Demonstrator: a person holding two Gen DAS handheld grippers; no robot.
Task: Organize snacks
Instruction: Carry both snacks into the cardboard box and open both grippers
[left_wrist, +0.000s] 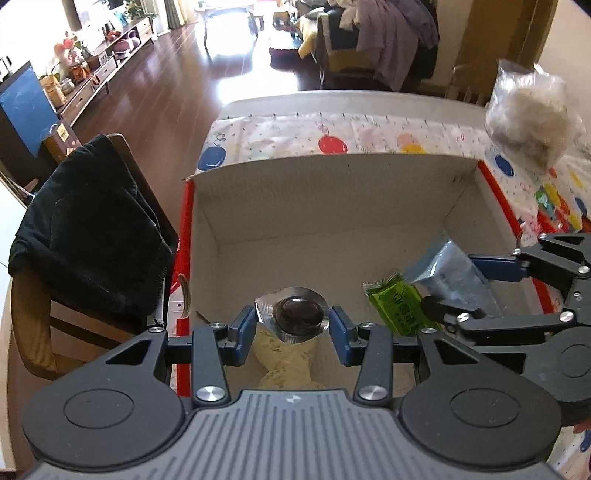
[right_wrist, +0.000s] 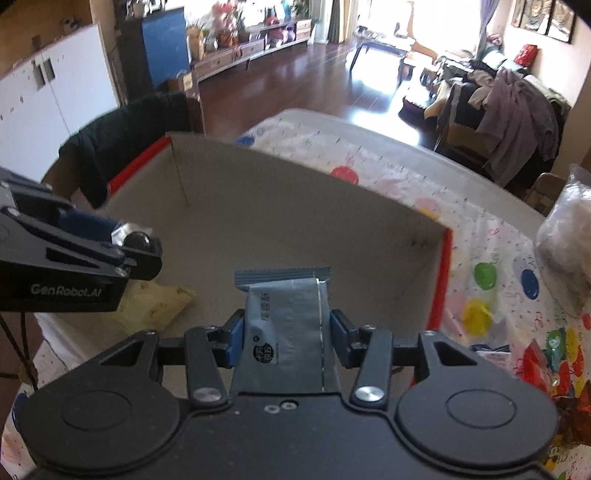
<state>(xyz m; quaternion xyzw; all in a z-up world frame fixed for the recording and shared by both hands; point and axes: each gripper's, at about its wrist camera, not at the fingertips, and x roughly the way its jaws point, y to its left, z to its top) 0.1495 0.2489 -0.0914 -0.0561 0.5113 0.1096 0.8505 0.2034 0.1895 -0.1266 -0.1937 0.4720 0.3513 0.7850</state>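
A cardboard box (left_wrist: 332, 199) with red outer sides stands open on the table; it also shows in the right wrist view (right_wrist: 295, 206). My left gripper (left_wrist: 292, 325) is shut on a round foil-sealed jelly cup (left_wrist: 295, 314) and holds it over the box's near part, above a pale yellow packet (left_wrist: 284, 358). My right gripper (right_wrist: 287, 339) is shut on a blue-grey snack packet (right_wrist: 284, 325) over the box. In the left wrist view that packet (left_wrist: 447, 269) hangs at the right, above a green packet (left_wrist: 399, 302) lying in the box.
A patterned tablecloth (left_wrist: 295, 133) covers the table. A clear bag of pale snacks (left_wrist: 532, 114) stands at the far right. More colourful packets (right_wrist: 554, 354) lie right of the box. A chair with a dark garment (left_wrist: 88, 229) stands left of the table.
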